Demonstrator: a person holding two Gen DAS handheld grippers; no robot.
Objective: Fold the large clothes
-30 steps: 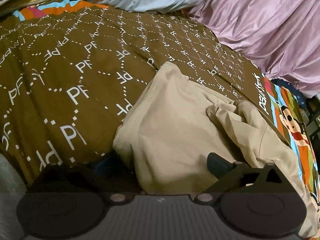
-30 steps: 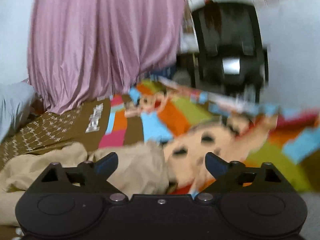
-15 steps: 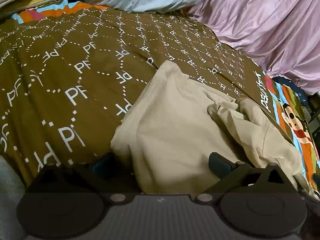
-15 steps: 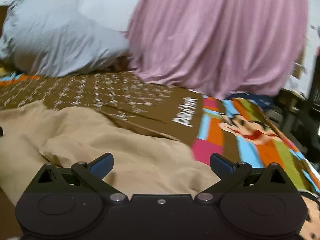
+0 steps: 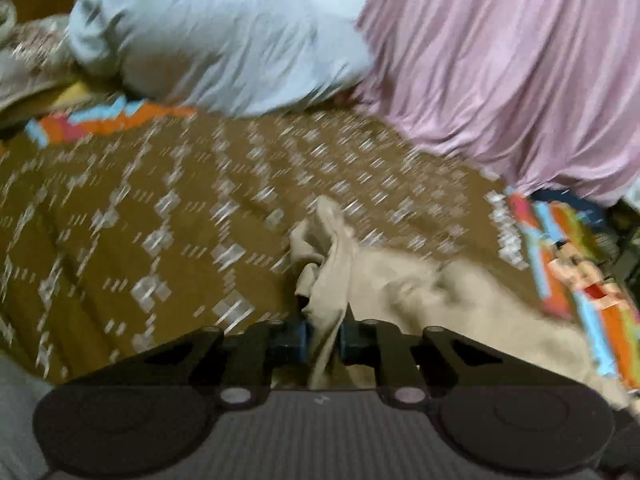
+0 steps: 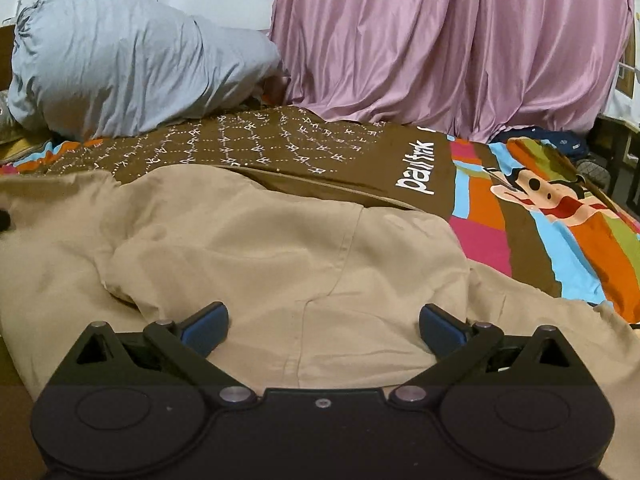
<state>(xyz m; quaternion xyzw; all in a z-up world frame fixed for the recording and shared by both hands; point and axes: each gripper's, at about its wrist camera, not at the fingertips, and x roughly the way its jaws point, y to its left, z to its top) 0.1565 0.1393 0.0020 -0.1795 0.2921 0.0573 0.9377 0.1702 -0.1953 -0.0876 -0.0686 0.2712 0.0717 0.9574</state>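
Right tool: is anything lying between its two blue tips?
In the right wrist view, the right tool is open, and only the beige garment lies between its tips, spread on the brown bedcover.

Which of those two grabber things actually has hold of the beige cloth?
The left gripper: its fingers pinch a bunched fold of the beige garment. The right gripper is spread wide open, gripping nothing.

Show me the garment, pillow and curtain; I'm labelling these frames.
garment (image 6: 256, 248), right wrist view, on its flat middle.
pillow (image 6: 120, 64), right wrist view, on its creased front.
curtain (image 6: 440, 40), right wrist view, on a hanging fold.
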